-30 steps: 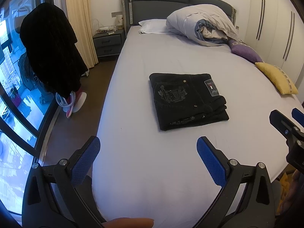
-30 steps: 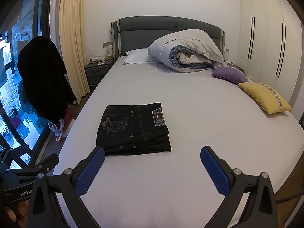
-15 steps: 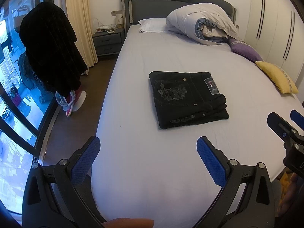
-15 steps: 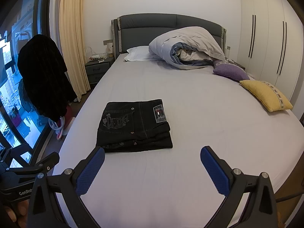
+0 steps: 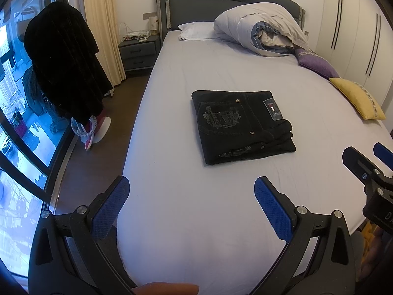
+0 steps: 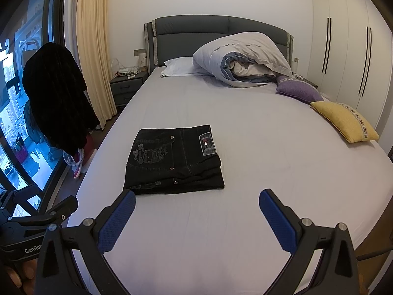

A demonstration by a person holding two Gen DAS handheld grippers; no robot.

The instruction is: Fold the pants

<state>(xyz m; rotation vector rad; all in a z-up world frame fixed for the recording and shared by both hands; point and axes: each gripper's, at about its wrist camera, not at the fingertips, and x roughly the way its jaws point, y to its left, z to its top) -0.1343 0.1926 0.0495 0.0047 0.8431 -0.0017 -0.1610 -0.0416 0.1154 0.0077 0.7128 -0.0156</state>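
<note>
Bed (image 5: pixel 221 221) sheet spreads bare on every side of the folded black pants (image 5: pixel 242 125), which lie mid-mattress nearer its left edge, while left tongs (image 5: pixel 191 194) and right tongs (image 6: pixel 196 205) hover wide open, empty.

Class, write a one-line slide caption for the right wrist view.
Open right gripper hovers above the bed, short of the folded black pants lying flat on the sheet.
</note>
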